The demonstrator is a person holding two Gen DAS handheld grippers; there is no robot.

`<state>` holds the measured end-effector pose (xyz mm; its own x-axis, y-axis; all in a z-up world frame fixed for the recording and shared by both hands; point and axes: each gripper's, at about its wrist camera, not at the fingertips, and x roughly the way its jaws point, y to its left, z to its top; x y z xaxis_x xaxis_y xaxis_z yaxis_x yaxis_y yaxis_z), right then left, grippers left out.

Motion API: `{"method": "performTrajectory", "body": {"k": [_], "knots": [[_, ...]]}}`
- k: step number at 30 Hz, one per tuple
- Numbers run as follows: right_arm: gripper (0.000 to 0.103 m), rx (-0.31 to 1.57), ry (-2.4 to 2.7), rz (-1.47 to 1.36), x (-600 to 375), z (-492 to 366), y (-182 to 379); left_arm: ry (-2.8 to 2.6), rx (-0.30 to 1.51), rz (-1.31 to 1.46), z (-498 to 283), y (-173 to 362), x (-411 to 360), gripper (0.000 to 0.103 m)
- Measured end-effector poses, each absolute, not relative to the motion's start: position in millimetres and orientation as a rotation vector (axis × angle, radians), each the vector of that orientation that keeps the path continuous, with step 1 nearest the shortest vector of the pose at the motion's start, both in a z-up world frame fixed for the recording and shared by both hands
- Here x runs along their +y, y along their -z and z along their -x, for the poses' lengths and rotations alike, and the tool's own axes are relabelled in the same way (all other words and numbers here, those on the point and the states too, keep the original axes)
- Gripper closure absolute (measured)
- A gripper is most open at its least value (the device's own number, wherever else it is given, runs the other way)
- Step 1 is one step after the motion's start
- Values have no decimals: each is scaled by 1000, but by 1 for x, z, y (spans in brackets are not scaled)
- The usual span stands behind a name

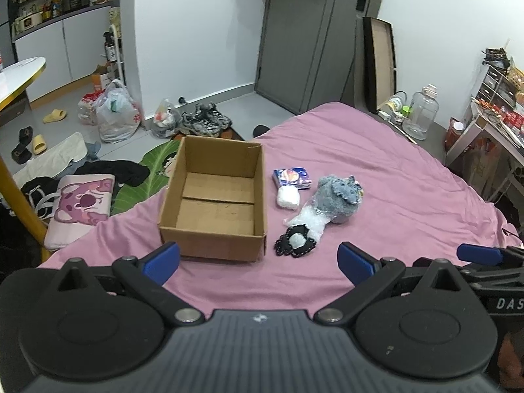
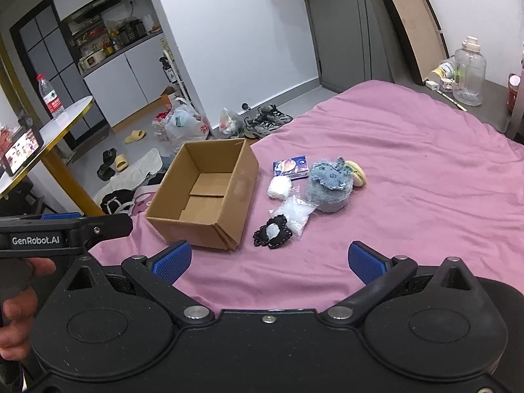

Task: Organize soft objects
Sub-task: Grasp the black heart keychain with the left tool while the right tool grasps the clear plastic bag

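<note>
Soft things beside an empty cardboard box (image 1: pixel 213 203) on the pink bedsheet (image 1: pixel 376 170).

Both tongs hang released, left gripper (image 1: pixel 258 258) and right gripper (image 2: pixel 270 258) gaping over bare sheet, holding nothing. Just right of the box lie a grey plush toy (image 1: pixel 337 196), white wad (image 1: pixel 287 197), crinkly plastic bag (image 1: pixel 309 222) and black lace piece (image 1: pixel 294 244). All look light and squashy; pinch the plush across its body.

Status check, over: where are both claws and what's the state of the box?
Left claw open, empty. Right claw open, empty. Cardboard box empty on the pink bed; soft items beside it untouched. Nothing blocking.
</note>
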<state>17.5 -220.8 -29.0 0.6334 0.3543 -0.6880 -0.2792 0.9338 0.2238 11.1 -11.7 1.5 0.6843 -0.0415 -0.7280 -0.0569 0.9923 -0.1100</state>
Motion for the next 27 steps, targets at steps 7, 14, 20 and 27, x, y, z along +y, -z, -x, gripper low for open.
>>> {"method": "performTrajectory", "body": {"k": [7, 14, 20, 27], "knots": [[0, 814, -344, -176, -239, -39, 43, 8, 822, 114, -30, 10, -25, 3], [0, 818, -346, -220, -246, -59, 55, 24, 836, 119, -49, 23, -34, 4], [0, 835, -351, -315, -257, -75, 67, 28, 852, 136, -65, 36, -42, 12], [2, 871, -358, -428, -270, -92, 81, 24, 894, 165, -85, 56, -52, 25]]}}
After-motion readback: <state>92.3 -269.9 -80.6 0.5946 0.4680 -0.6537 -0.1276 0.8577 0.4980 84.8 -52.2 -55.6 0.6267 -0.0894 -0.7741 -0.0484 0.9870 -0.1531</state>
